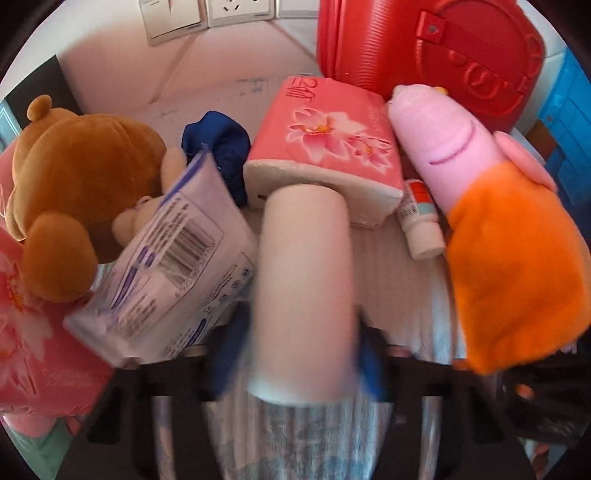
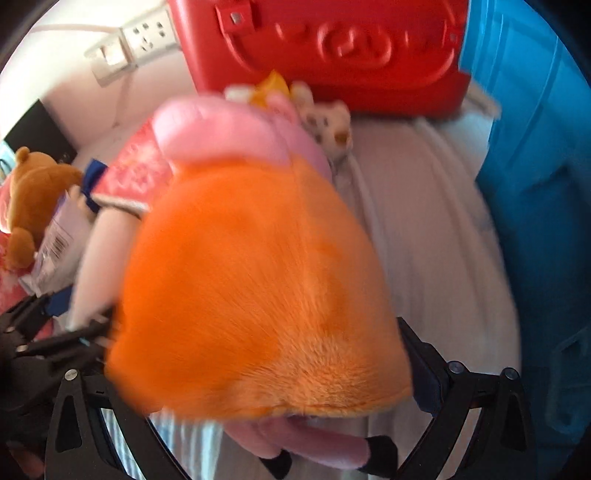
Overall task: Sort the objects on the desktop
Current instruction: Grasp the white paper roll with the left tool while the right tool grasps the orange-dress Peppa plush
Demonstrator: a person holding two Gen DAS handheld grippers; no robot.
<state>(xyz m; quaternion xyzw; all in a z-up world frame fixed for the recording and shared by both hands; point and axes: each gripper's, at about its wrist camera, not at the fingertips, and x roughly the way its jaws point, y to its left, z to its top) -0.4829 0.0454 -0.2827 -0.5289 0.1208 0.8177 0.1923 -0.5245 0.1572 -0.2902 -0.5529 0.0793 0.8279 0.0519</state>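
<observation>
My left gripper (image 1: 299, 354) is shut on a pale cylindrical tube (image 1: 304, 288) that points forward over the desk. My right gripper (image 2: 255, 354) is shut on a pink pig plush in an orange dress (image 2: 255, 273), which fills its view; the plush also shows at the right of the left wrist view (image 1: 509, 258). Ahead lie a pink flowered tissue pack (image 1: 325, 147), a small white bottle (image 1: 423, 221), a white wipes packet with a barcode (image 1: 173, 266), a brown teddy bear (image 1: 74, 184) and a blue cloth ball (image 1: 221, 151).
A red case (image 1: 424, 48) stands at the back, also in the right wrist view (image 2: 332, 48). A blue bin (image 2: 535, 184) is on the right. Wall sockets (image 1: 207, 14) sit behind. A second pink tissue pack (image 1: 33, 332) is at the left. A small spotted plush (image 2: 328, 118) lies by the case.
</observation>
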